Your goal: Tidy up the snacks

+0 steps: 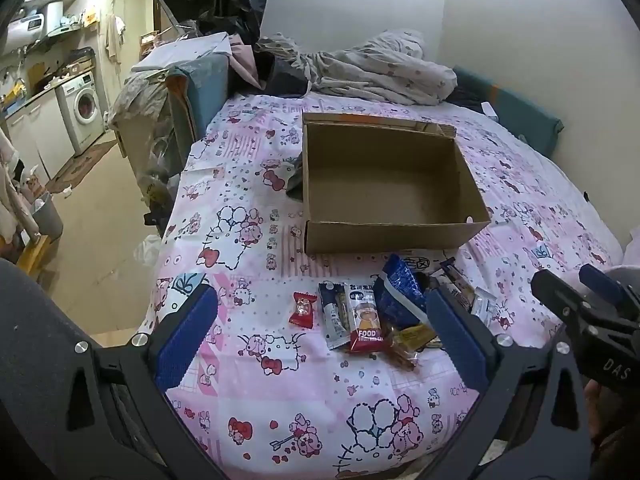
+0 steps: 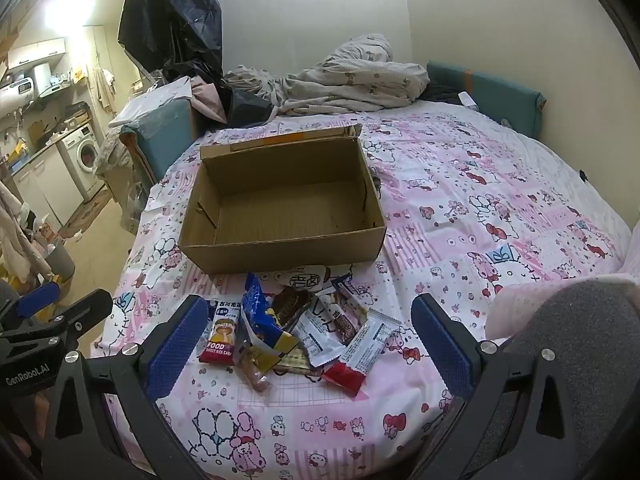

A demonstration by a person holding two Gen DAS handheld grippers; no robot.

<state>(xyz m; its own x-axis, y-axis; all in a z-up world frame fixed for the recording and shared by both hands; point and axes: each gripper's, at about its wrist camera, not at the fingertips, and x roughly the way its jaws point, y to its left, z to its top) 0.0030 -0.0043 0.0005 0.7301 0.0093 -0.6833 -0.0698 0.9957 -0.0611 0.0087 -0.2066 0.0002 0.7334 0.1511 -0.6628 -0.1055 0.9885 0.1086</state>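
An empty open cardboard box (image 1: 384,184) (image 2: 280,208) sits on the pink cartoon bedsheet. In front of it lies a pile of snack packets (image 2: 288,328): a small red candy (image 1: 302,309), a red rice cake packet (image 1: 364,322) (image 2: 222,338), a blue bag (image 1: 398,294) (image 2: 260,312), a dark chocolate packet (image 2: 292,306), a white and red bar (image 2: 362,354). My left gripper (image 1: 320,340) is open and empty, just short of the pile. My right gripper (image 2: 308,346) is open and empty, its fingers either side of the pile.
A crumpled duvet (image 2: 344,80) and dark clothes lie at the bed's far end. A teal cushion (image 2: 504,100) lines the right wall. The bed edge drops to the floor at left, with a washing machine (image 1: 86,106) and a grey bin (image 2: 60,262) beyond.
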